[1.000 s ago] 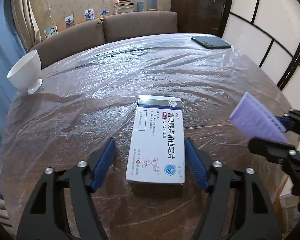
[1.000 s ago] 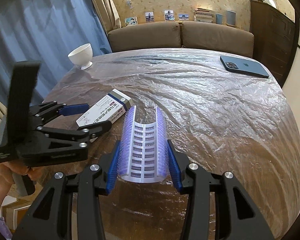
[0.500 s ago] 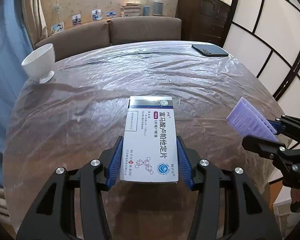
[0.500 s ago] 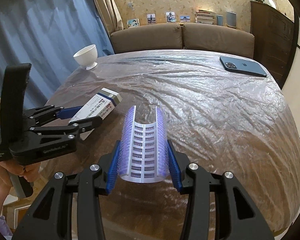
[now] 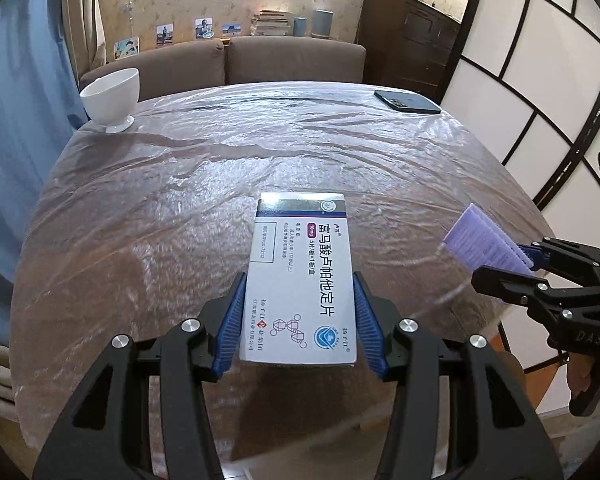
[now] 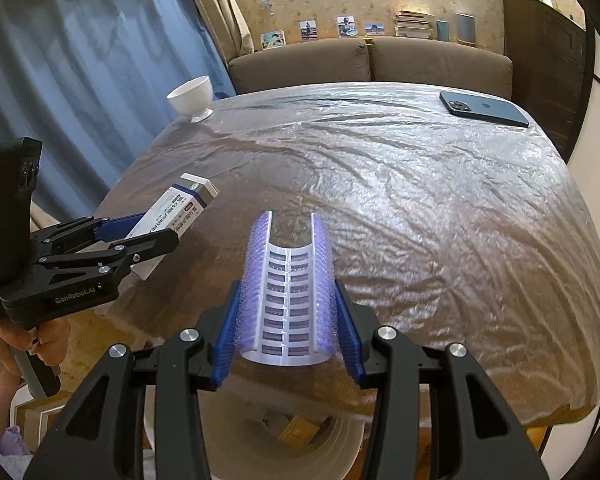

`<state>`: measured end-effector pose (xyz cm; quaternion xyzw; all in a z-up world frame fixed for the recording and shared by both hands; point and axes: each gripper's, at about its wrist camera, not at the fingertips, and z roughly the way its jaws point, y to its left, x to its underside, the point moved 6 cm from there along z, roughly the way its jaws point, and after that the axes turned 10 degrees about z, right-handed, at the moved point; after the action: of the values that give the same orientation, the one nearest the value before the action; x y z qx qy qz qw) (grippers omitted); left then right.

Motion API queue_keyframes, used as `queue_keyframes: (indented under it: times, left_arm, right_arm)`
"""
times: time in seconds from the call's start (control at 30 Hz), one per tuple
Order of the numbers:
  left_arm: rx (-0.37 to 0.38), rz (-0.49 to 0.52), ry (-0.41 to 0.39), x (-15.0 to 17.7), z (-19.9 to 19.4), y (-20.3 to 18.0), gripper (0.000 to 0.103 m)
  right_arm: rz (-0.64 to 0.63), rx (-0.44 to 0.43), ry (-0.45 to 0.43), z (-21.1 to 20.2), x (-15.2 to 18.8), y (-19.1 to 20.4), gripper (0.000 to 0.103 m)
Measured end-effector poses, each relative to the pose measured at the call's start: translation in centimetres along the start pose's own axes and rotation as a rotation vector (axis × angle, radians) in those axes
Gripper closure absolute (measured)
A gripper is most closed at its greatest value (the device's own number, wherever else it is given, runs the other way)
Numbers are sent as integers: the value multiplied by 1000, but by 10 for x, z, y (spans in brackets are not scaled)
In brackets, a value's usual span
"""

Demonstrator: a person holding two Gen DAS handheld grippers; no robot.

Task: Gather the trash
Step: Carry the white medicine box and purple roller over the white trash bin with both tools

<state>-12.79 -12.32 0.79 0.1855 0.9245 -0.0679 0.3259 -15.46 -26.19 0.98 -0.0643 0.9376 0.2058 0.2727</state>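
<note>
In the left wrist view, the left gripper [image 5: 298, 316] is clamped on a white medicine box [image 5: 300, 280], its 2 blue pads pressing the long sides of the carton, which is lifted clear of the plastic-covered table [image 5: 180, 200] near its front edge. To the right in the same view, the right gripper [image 5: 500, 258] holds a purple ridged plastic piece [image 5: 482, 242] out past the table's side. A white bowl [image 5: 110, 96] and a dark phone [image 5: 406, 102] sit well apart at the far corners and look like belongings rather than trash. In the right wrist view, the right gripper [image 6: 286, 312] is closed on the purple piece [image 6: 288, 288], squeezed into a curved trough between the pads, while the left gripper [image 6: 140, 232] carries the box [image 6: 176, 208] at the table's left edge, a hand [image 6: 28, 344] gripping its handle. Below the right jaws a pale round bin [image 6: 300, 440] shows, with scraps already inside. Judged from this, both pieces are picked up and the carrying step is in hand; the next move calls for bringing each load over the bin's mouth before parting the jaws, 1 at a time so the grippers do not collide.
</note>
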Motion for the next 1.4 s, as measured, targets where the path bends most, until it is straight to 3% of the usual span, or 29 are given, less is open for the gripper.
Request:
queue_keyframes:
  times: [0.83,1.1,1.4]
  left_arm:
    - [116,107,-9,63,-60,-42,51]
    - [158,127,19,83,-60,-58,51]
    - [147,146,90,108,-45,-66,51]
  right_arm:
    - [-85,-93,82,-32,61,26,60]
    - [-95,-111,107,-32,76,32,60]
    - [-125,-103,158,-23,98,35,60]
